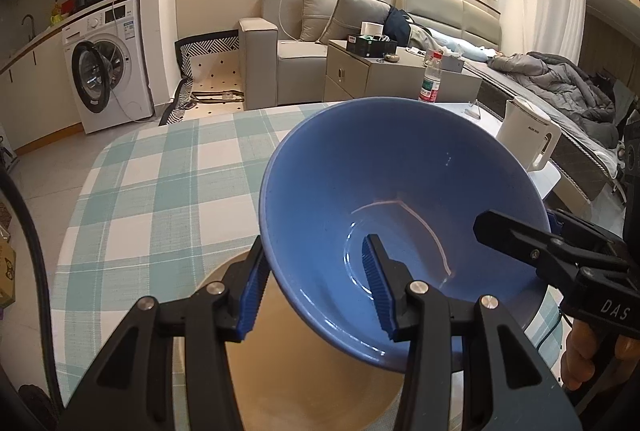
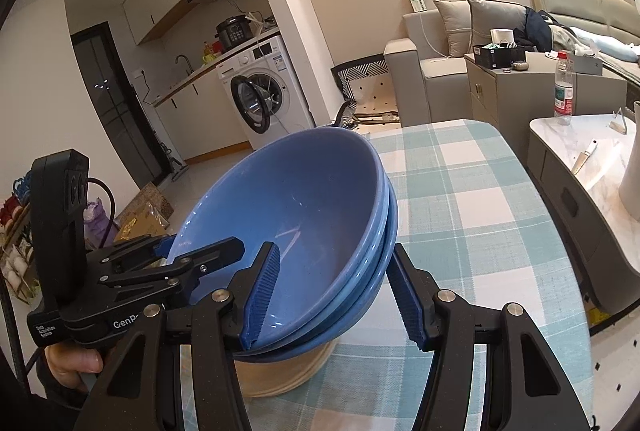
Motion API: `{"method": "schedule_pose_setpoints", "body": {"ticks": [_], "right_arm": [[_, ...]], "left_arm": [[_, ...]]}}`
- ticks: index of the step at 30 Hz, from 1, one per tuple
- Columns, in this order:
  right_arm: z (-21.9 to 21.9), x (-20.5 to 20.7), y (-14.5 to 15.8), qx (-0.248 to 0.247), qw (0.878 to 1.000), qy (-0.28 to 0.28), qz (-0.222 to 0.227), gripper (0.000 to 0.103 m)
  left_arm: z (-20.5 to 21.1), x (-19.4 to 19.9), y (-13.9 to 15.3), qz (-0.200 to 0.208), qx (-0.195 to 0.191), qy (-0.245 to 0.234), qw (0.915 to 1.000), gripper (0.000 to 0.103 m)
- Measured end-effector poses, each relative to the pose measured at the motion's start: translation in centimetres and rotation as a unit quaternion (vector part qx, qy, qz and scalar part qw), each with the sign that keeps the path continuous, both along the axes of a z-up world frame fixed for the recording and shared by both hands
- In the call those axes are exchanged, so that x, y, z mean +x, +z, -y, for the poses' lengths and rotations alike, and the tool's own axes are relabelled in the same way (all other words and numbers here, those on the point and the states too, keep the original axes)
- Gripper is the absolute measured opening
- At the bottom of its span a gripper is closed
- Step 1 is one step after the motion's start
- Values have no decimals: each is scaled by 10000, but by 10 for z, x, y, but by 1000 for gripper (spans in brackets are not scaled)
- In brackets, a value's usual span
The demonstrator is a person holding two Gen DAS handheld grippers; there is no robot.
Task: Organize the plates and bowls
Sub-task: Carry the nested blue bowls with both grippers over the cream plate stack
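Two grippers of yours meet on one stack of blue bowls (image 2: 304,215). Your left gripper (image 1: 318,281) straddles the near rim, one blue ribbed pad (image 1: 374,283) inside the top bowl and the other outside against the wall; the jaws stand narrowly apart with the rim between them, and they appear to pinch it. Your right gripper (image 2: 334,295) does the same at the opposite rim, one pad inside and one outside, spanning at least two nested rims. In the left wrist view its body reads "DAS"; in the right wrist view the left one shows "GenRo", partly cut off, and a tag reading "Data Acquisition System".

Under the tilted bowls sits a tan plate (image 1: 320,383), lying on the green-and-white checked tablecloth (image 1: 160,183). Beyond the table's far edge stand a plastic bottle with a red label (image 1: 431,81) and a white electric kettle (image 1: 528,135) whose small lettering is too blurred to read. Farther off are a white washing machine (image 1: 106,67) with its door open and a grey sofa (image 1: 296,47).
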State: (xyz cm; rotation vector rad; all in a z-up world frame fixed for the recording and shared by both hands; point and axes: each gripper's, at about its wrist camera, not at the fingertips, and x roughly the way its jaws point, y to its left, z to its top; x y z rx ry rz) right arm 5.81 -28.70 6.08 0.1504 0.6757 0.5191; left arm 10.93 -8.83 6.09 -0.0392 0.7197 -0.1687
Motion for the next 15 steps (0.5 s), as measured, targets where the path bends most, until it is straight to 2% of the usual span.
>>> {"method": "schedule_pose_setpoints", "body": {"ticks": [15], "right_arm": [[-44, 2, -5, -184, 9989, 434, -71, 57]], "left_arm": [[-42, -9, 0, 113, -135, 433, 9989, 46]]}}
